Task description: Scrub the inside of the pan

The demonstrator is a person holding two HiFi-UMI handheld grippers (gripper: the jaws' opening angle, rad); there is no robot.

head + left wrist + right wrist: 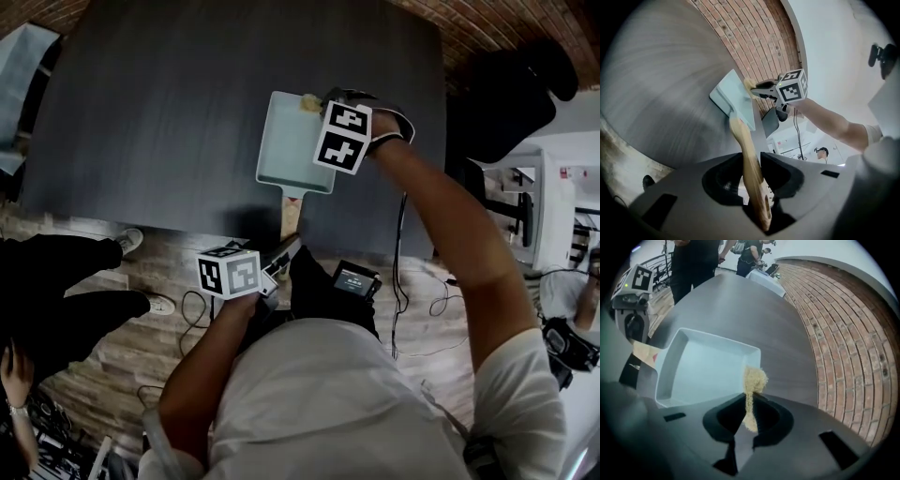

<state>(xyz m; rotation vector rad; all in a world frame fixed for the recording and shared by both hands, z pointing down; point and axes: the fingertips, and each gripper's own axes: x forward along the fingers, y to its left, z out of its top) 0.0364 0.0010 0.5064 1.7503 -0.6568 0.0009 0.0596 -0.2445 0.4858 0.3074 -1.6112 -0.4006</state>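
Note:
A pale blue rectangular pan (289, 141) lies on the dark table (169, 103), its wooden handle (290, 214) sticking out over the near edge. My left gripper (281, 251) is shut on that handle (751, 164), which runs between the pads. The pan (733, 98) tilts away ahead of it. My right gripper (319, 101) hangs over the pan's far right corner, pointing steeply down, shut on a yellowish scrubbing pad (753, 379). The pad's tuft (308, 103) sits at the pan's (703, 369) rim. The pan's inside looks bare.
A brick wall (843, 333) runs along the table's right side. People stand beyond the far end (693, 258) and by the left edge (56, 281). Cables (403, 281) and a small black device (354, 279) are near my body. A white bench (553, 197) stands at right.

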